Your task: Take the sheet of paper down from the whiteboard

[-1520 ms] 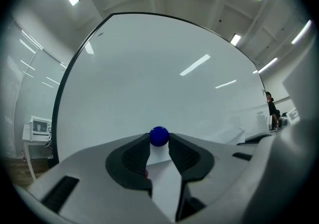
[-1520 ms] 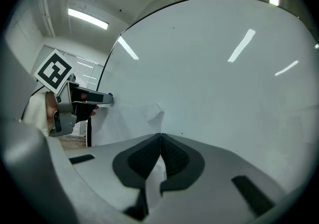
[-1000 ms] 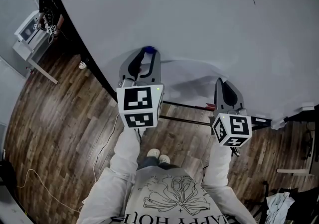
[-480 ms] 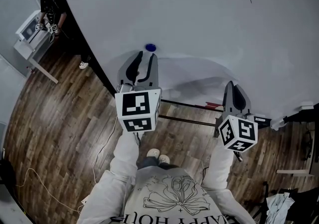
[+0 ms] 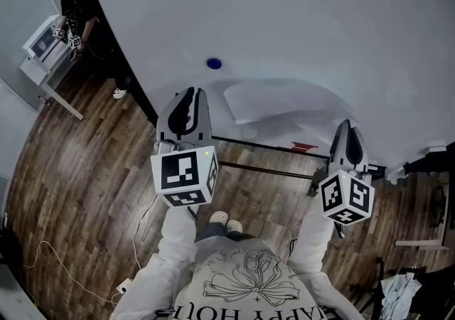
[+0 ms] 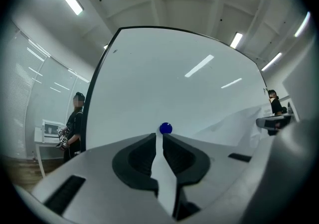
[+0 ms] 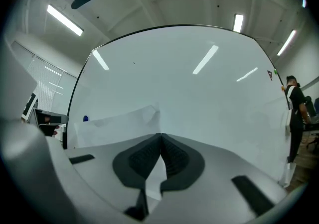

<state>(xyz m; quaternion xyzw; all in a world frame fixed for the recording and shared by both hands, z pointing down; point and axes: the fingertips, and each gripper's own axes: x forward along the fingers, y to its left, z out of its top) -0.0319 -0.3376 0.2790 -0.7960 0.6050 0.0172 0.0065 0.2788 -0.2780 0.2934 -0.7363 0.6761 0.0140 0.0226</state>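
The white sheet of paper [image 5: 284,107] hangs loose in front of the whiteboard [image 5: 284,13], bowed away from it, with its left corner free. My right gripper [image 5: 346,128] is shut on the sheet's right edge; in the right gripper view the paper [image 7: 117,121] runs into the closed jaws of that gripper [image 7: 160,135]. A blue magnet [image 5: 214,63] stays on the board above the sheet's left corner. My left gripper [image 5: 190,95] hovers short of the magnet [image 6: 165,128]. Its jaws are closing to a narrow gap with nothing between them.
Another person [image 5: 75,6] stands at the board's left end beside a white table [image 5: 43,48]. The board's black stand bars [image 5: 256,158] run below my grippers. A cable [image 5: 146,219] lies on the wooden floor, and clutter [image 5: 402,290] sits at the lower right.
My left gripper drew back from the blue magnet, which stayed on the board, and its jaws narrowed. The right gripper pulled down and right with the paper, whose left corner came free.
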